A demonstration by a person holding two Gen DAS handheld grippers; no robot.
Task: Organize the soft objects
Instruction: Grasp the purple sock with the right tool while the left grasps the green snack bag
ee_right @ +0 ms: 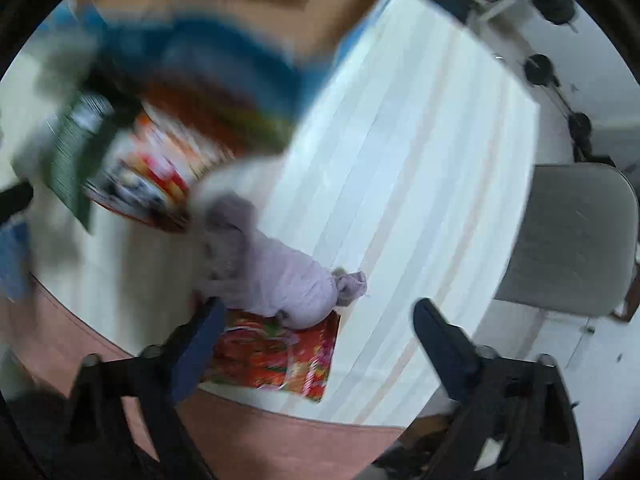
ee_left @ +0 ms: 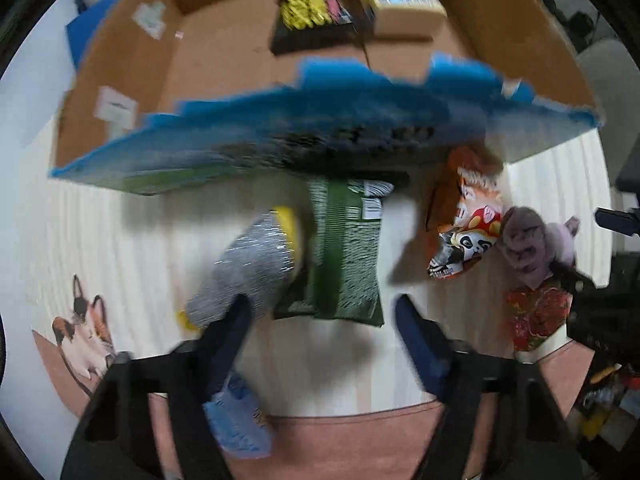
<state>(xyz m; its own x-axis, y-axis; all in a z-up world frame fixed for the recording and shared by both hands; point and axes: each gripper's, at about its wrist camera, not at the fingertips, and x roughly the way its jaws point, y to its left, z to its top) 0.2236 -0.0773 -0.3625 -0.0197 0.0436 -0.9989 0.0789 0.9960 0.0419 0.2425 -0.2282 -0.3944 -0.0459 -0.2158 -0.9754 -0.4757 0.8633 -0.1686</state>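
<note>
Both tools gape, empty — green pouch [ee_left: 344, 248] ahead of left tool [ee_left: 322, 308] (blurry), lilac plush [ee_right: 272, 268] nr right tool [ee_right: 318, 312].

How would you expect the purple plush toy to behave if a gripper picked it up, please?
The plush toy looks soft and wrinkled, so it would probably squash and droop. It likely weighs little. Its fuzzy fabric should resist slipping, and resting partly on the red packet, it might drag that along.

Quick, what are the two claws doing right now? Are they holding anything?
Left claw: open, holding nothing, above the green packet.
Right claw: open, holding nothing, near the purple plush toy.
</note>
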